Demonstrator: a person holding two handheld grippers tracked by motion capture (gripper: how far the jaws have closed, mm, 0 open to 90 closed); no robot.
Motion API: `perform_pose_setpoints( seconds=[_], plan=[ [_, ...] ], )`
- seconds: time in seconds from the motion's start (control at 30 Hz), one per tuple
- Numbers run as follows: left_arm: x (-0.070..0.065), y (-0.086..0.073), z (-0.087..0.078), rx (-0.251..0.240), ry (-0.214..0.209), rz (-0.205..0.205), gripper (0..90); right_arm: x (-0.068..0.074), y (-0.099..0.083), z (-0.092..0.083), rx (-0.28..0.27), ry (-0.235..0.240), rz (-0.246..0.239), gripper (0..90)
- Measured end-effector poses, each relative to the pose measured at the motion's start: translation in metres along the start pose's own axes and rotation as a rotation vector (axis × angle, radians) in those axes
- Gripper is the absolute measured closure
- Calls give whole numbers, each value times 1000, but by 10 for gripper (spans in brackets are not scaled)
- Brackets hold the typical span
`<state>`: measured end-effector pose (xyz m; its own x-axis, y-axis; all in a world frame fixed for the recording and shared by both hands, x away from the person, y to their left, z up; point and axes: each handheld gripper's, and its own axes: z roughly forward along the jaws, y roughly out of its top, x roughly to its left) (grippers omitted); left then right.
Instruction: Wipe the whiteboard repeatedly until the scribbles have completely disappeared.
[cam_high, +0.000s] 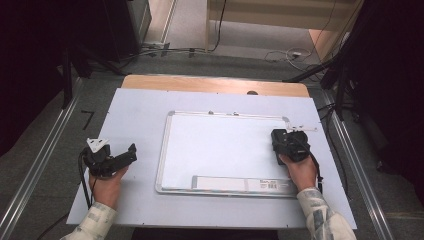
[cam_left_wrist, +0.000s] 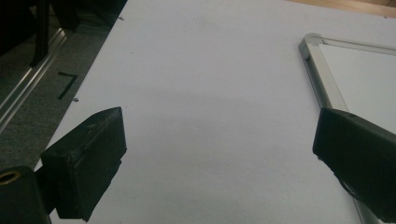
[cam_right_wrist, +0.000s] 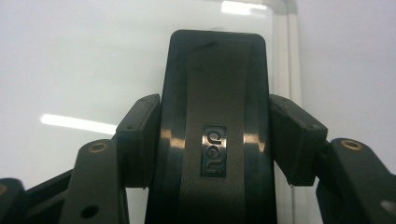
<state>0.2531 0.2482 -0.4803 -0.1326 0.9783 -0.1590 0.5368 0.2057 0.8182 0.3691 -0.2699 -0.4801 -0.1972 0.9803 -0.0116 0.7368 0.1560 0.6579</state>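
Over whiteboard (cam_high: 220, 145), upright black eraser (cam_right_wrist: 217, 116) between right gripper (cam_right_wrist: 215, 140) fingers.

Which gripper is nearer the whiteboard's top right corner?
Right. The right gripper, shut on an eraser, sits just below that corner of the whiteboard. The left gripper is open, off the board's left edge.
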Motion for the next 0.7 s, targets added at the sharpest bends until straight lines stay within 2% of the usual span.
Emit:
perform_pose_setpoints(
  seconds=[0.1,0.17,0.23,0.3,0.4,0.5,0.7],
  plan=[
    [-2,0,-1,-4,2,6,33,22,-6,-5,2,31,-58,374],
    [-4,0,-1,-2,0,12,33,36,-3,-2,-1,51,-83,374],
    [-4,0,0,-1,1,14,33,45,4,4,-6,64,-95,374],
    [-4,-1,1,1,3,10,33,47,12,11,-9,67,-94,374],
    [-1,-2,1,6,5,5,33,41,26,23,-9,54,-63,372],
    [2,-2,-1,3,11,-2,33,29,34,30,-10,33,-21,371],
    [9,-4,-6,-3,22,-15,33,-2,38,29,31,-12,59,372]
  ],
)
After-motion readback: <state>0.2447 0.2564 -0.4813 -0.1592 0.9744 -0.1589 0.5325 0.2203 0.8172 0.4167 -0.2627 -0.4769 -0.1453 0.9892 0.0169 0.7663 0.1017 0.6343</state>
